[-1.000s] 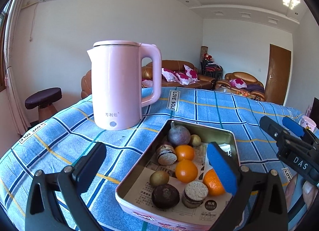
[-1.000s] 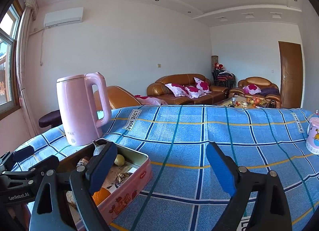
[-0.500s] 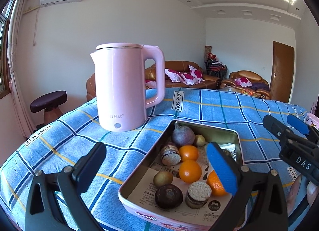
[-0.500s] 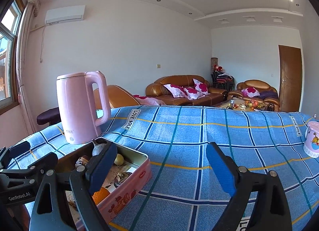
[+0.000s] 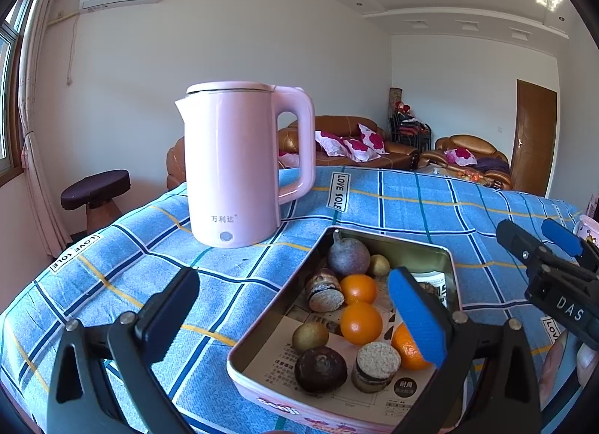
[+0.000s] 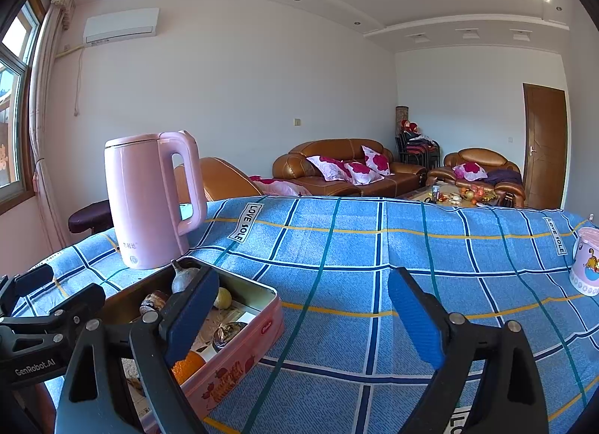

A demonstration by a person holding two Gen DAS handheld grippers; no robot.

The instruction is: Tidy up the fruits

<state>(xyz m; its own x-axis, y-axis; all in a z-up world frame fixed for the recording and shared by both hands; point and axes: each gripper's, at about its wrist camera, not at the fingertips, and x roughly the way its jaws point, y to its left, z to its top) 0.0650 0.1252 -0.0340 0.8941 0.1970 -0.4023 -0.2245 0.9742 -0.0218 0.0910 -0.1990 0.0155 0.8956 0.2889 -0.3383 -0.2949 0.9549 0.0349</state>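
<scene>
An open pink tin (image 5: pixel 270 306) sits on the blue checked tablecloth. It holds three oranges (image 5: pixel 361 322), a purple fruit (image 5: pixel 348 256), a kiwi (image 5: pixel 310 336), a dark round fruit (image 5: pixel 320 369) and small round cakes (image 5: pixel 375 366). My left gripper (image 5: pixel 294 312) hovers open over the tin's near end, with nothing between its fingers. My right gripper (image 6: pixel 303 310) stands open over bare cloth just right of the tin (image 6: pixel 239 351). In the left wrist view the right gripper (image 5: pixel 539 237) shows at the right edge.
A tall pink kettle (image 5: pixel 232 172) stands just behind the tin on the left. A pink cartoon cup (image 6: pixel 586 261) is at the table's far right. Open cloth (image 6: pixel 374 246) stretches between them. Sofas and a stool lie beyond the table edge.
</scene>
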